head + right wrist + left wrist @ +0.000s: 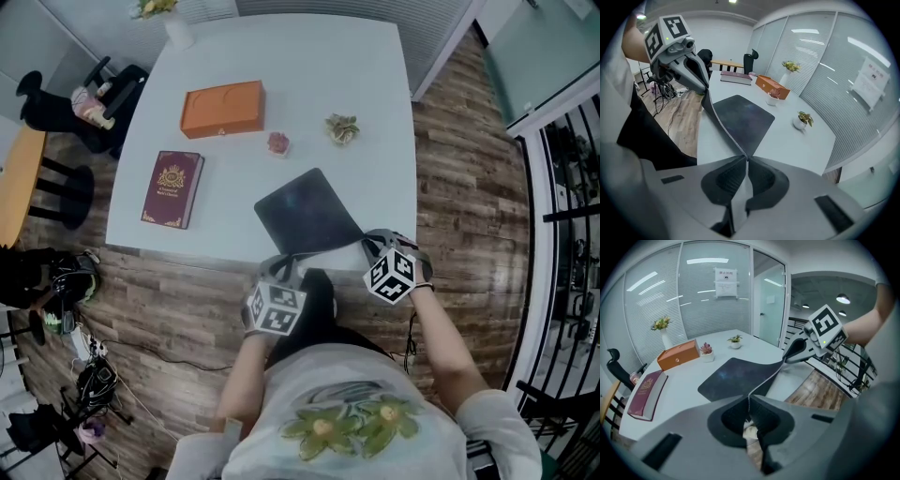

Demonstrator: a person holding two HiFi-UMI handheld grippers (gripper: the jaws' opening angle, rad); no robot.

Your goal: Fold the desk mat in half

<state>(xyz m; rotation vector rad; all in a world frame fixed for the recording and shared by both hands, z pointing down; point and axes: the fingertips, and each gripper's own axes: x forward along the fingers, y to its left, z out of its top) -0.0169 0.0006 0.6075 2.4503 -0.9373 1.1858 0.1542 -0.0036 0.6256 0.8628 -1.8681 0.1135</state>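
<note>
A dark desk mat (305, 214) lies on the white table (375, 112), its near edge lifted off the table's front edge. My left gripper (284, 272) is shut on the mat's near left corner, and in the left gripper view the mat edge (764, 380) runs from its closed jaws to the other gripper. My right gripper (372, 246) is shut on the near right corner. In the right gripper view the mat (740, 117) stretches from its closed jaws toward the left gripper (704, 89).
On the table stand an orange box (222, 108), a maroon book (173, 188), a small pink potted plant (277, 142) and a green one (342, 128). A vase of flowers (173, 23) is at the far corner. Chairs (56, 103) stand left on the wooden floor.
</note>
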